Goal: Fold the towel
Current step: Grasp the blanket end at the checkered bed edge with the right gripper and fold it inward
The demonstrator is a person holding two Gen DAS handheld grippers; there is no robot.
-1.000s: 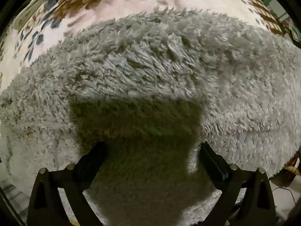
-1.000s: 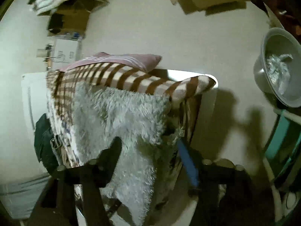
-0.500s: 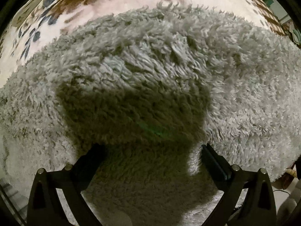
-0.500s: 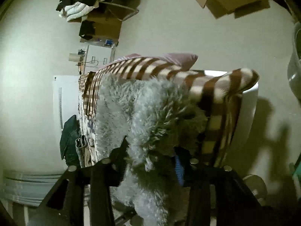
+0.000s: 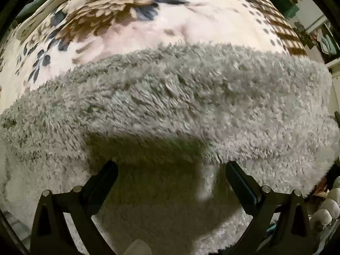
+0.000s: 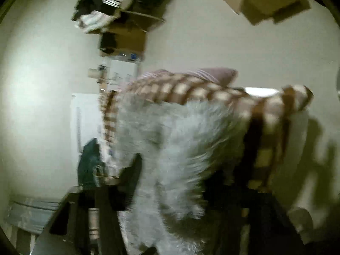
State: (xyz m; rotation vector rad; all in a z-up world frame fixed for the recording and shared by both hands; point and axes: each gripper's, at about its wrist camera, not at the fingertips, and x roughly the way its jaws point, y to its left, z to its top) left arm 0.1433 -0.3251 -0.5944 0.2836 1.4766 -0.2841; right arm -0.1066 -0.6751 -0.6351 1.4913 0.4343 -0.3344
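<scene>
- The bed, under a floral blanket (image 5: 131, 27) with a brown-checked border, carries everything; in the right wrist view the checked edge (image 6: 191, 91) runs behind the work and a pink pillow (image 6: 218, 74) lies past it.
- The shaggy grey towel (image 5: 191, 97) is spread across the blanket and fills most of the left wrist view, with a thicker band through its middle that looks like a fold or ridge.
- Left gripper (image 5: 170, 170) points down over the towel with its jaws wide apart; nothing sits between them, only the pile beneath.
- Right gripper (image 6: 170, 170) has the towel's corner (image 6: 174, 140) bunched between its jaws, which have just been closing; through the blur the pile looks pinched, so I judge it clamped on the cloth.
- Step in hand, as I read it: taking hold of the near edge to start a fold.
- Next move calls for lifting that corner clear and carrying it across to the far edge, with the left gripper pinning or taking the other corner so the edge stays straight.
</scene>
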